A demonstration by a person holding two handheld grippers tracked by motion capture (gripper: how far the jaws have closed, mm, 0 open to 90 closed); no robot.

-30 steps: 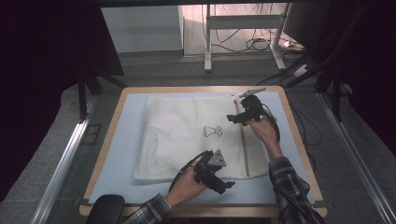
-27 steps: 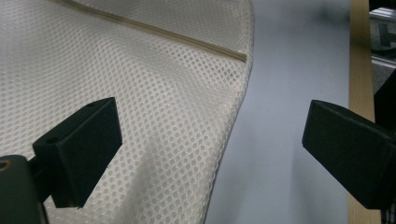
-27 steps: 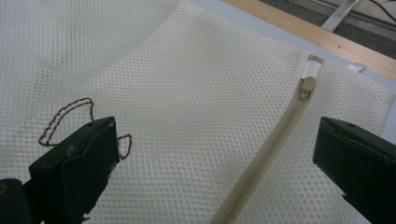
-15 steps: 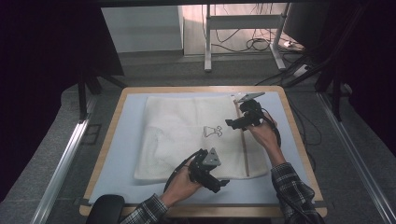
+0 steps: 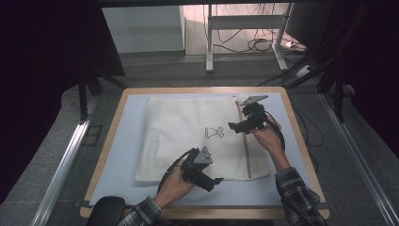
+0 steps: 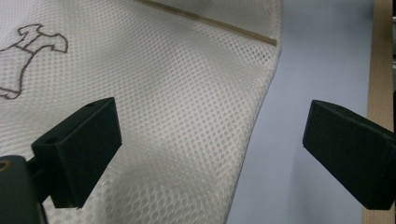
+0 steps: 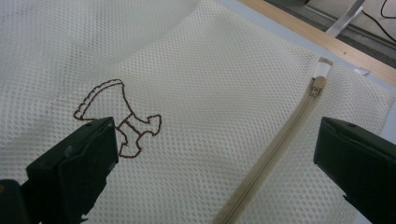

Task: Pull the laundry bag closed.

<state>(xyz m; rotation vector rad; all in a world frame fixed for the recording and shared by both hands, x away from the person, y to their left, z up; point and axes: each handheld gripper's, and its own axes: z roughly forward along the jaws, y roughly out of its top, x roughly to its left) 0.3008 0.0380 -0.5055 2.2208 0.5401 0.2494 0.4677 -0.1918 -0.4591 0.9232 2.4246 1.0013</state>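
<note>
Mesh laundry bag (image 5: 188,136), blue mat (image 5: 123,155), wooden table (image 5: 301,141)

Blue mat (image 5: 127,155) around the mesh bag (image 5: 188,136) lies open.

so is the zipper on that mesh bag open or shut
Shut: in the right gripper view the zipper runs closed along the mesh bag, its slider at the end.
</note>
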